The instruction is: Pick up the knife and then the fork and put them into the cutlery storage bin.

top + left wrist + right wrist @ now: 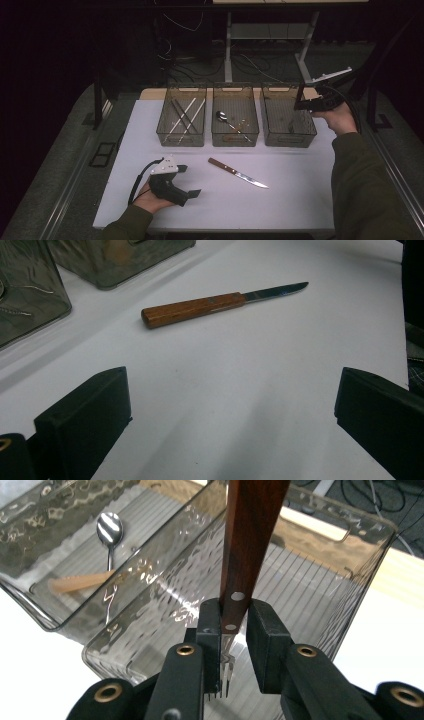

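Observation:
My right gripper [234, 615] is shut on a fork with a dark wooden handle [250, 540]. The handle points away from me and the tines [225, 680] sit back between the jaws. In the high view this gripper [301, 101] hangs over the far right corner of the right clear bin [290, 138]. A knife with a wooden handle [237, 173] lies on the white table, blade to the right. My left gripper [192, 181] rests on the table left of it, open, with nothing between its jaws [230, 405]; the knife [200, 308] lies ahead of them.
Three clear bins stand in a row at the back. The left bin [181, 141] holds several long sticks. The middle bin [235, 141] holds a spoon [109, 530] and a pale utensil [80, 583]. The table's edge [215, 229] is near.

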Tool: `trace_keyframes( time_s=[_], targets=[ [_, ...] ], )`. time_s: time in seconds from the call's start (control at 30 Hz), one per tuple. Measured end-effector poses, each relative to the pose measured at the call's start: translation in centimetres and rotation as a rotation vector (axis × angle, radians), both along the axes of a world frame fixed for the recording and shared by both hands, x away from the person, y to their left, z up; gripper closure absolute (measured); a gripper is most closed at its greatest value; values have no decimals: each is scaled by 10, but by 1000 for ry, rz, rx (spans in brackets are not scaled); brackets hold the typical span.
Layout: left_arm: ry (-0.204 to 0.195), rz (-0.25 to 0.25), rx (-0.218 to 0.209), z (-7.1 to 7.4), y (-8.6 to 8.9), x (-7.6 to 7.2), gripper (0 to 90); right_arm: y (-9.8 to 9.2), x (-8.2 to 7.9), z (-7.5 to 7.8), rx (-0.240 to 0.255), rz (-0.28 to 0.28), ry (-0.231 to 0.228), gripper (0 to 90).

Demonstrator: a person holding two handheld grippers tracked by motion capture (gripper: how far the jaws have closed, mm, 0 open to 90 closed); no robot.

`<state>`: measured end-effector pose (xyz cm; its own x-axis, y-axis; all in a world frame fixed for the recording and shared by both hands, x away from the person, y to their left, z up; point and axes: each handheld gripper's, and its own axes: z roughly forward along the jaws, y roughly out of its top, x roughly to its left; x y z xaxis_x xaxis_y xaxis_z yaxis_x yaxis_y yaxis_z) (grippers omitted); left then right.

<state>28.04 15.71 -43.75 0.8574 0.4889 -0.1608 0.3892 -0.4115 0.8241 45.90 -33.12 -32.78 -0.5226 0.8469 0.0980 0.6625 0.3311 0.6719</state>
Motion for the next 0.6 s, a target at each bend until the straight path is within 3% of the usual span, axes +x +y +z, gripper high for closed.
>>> trace_keyframes(
  time_s=[0.1, 0.33, 0.6],
  targets=[
    [0, 2, -3, 0, 0, 0, 1, 5, 5, -5, -27, -2, 32, 769],
    [-2, -1, -10, 1, 0, 0, 0, 17, 23, -14, -27, -22, 44, 767],
    [-2, -5, -15, 1, 0, 0, 1, 35, 49, -34, -25, -80, 66, 764]
  ],
)
